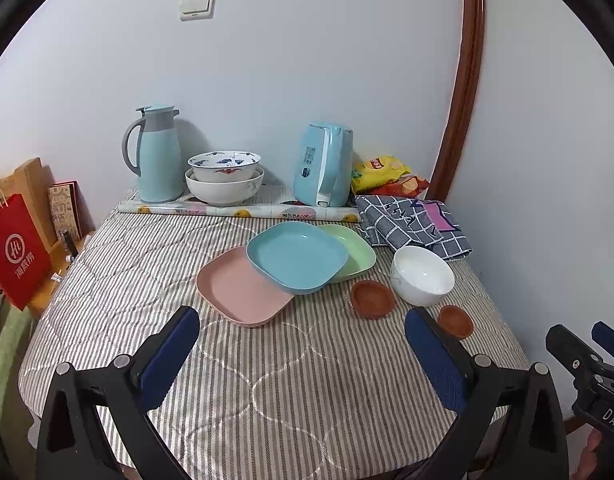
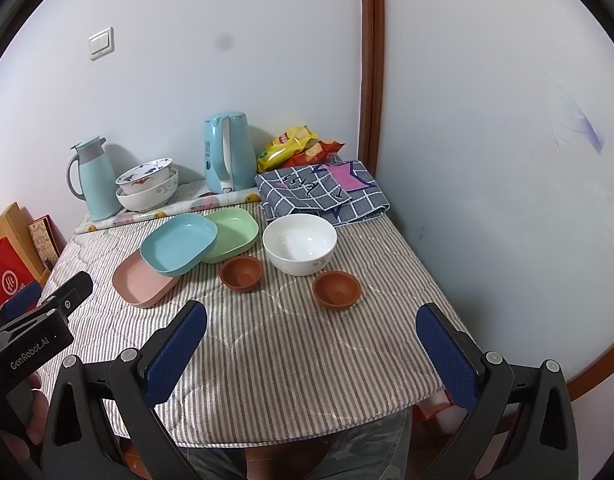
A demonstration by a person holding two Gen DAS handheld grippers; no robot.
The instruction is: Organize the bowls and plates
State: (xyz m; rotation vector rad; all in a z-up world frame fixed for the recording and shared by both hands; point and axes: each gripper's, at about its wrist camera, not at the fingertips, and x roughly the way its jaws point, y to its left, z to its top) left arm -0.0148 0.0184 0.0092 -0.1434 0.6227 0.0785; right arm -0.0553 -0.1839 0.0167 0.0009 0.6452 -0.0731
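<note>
On the striped table a blue plate (image 1: 297, 256) (image 2: 179, 244) lies overlapping a pink plate (image 1: 243, 286) (image 2: 141, 280) and a green plate (image 1: 357, 252) (image 2: 233, 230). A white bowl (image 1: 422, 275) (image 2: 299, 243) stands to their right, with two small brown bowls (image 1: 373, 299) (image 1: 455, 321) (image 2: 241, 273) (image 2: 336, 289) in front. My left gripper (image 1: 303, 332) is open and empty, above the table in front of the plates. My right gripper (image 2: 313, 328) is open and empty, in front of the brown bowls.
At the back stand a blue thermos jug (image 1: 157, 154), two stacked patterned bowls (image 1: 225, 178), a blue kettle (image 1: 325, 164), snack bags (image 1: 381, 174) and a folded checked cloth (image 1: 413, 224). A red bag (image 1: 15, 250) stands left of the table. The wall is close on the right.
</note>
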